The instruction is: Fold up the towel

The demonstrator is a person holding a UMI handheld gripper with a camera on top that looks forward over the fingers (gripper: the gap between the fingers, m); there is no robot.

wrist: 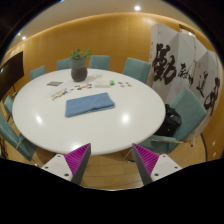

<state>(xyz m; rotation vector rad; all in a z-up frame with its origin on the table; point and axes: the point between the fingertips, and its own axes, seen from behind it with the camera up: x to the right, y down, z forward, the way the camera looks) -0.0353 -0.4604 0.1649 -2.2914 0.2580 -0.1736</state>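
Note:
A blue towel [90, 104] lies flat on the round white table [110, 125], in a folded rectangle near the table's middle. My gripper [112, 165] is held well back from the table, above the wooden floor, with the towel far beyond the fingers. The two fingers with magenta pads [76, 160] stand wide apart and nothing is between them.
A potted plant [80, 66] stands on the table behind the towel, with small papers and items [58, 94] nearby. Teal chairs [137, 68] ring the table. A white banner with black calligraphy [185, 72] stands at the right. A dark bag [172, 122] sits by a chair.

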